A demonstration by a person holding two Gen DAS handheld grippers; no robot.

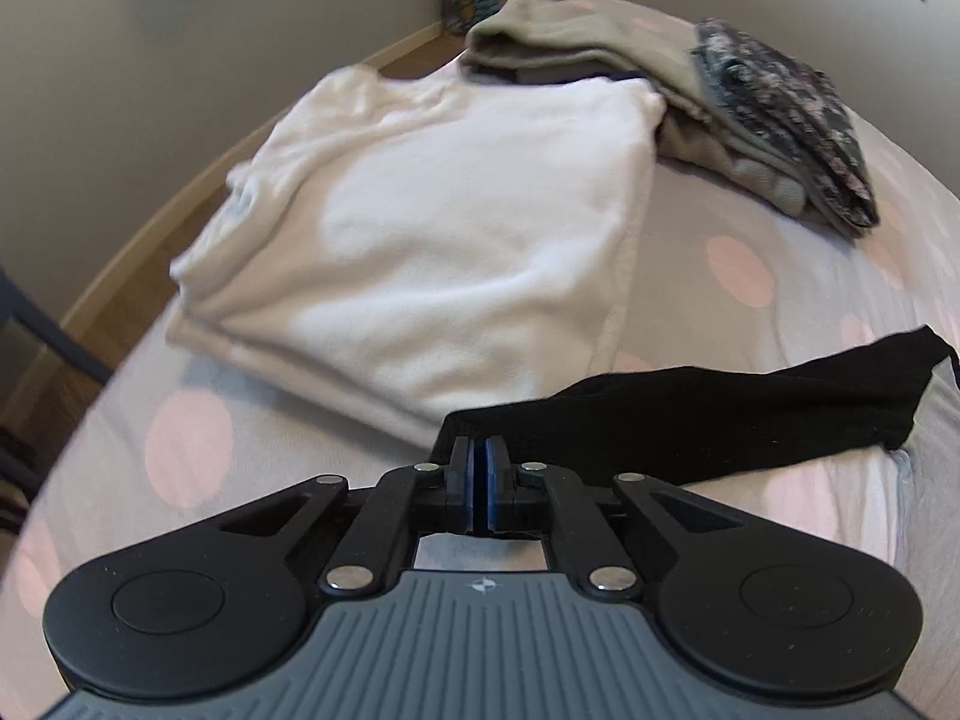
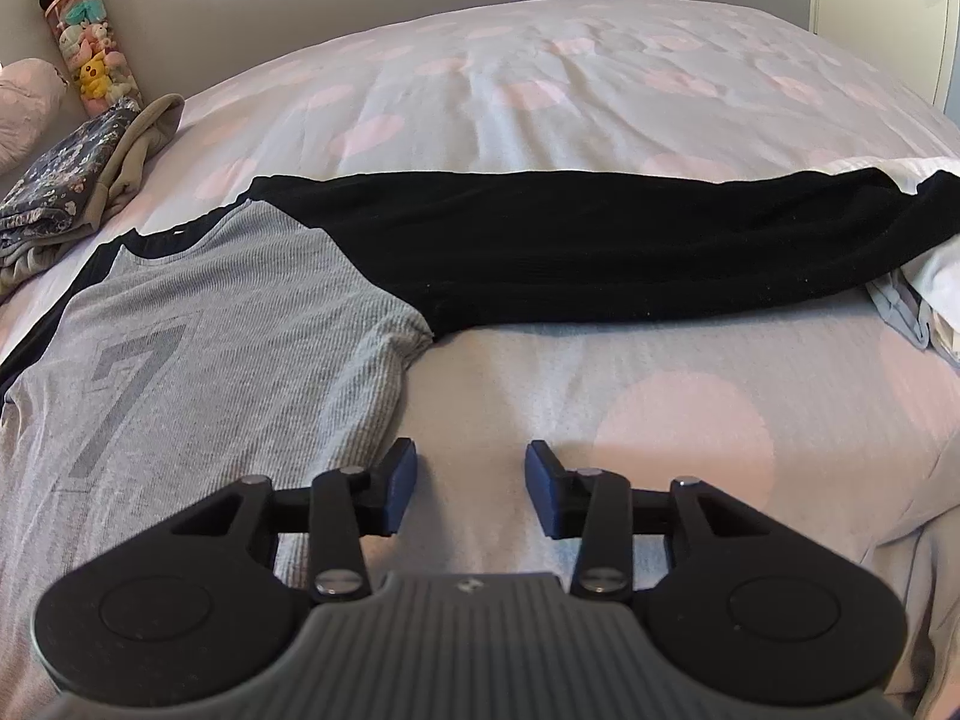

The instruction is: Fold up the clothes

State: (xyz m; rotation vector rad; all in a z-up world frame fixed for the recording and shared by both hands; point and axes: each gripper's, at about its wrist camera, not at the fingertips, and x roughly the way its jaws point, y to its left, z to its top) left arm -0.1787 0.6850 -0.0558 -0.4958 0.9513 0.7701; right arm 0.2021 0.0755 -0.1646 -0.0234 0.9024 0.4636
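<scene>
Pink-dotted bedspread (image 2: 600,90); black sleeve (image 1: 690,414) pinched in left hand-held gripper (image 1: 479,462)

grey shirt (image 2: 228,324) with black sleeve (image 2: 600,240) outstretched lies flat on bed.

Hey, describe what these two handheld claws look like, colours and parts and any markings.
The left claw and right claw look alike: matte black linkage arms with silver pivot screws, two round black discs at the sides, and a ribbed grey body bearing a small compass-like emblem. The fingertip pads are blue. No cables, hands or sleeves show.
</scene>
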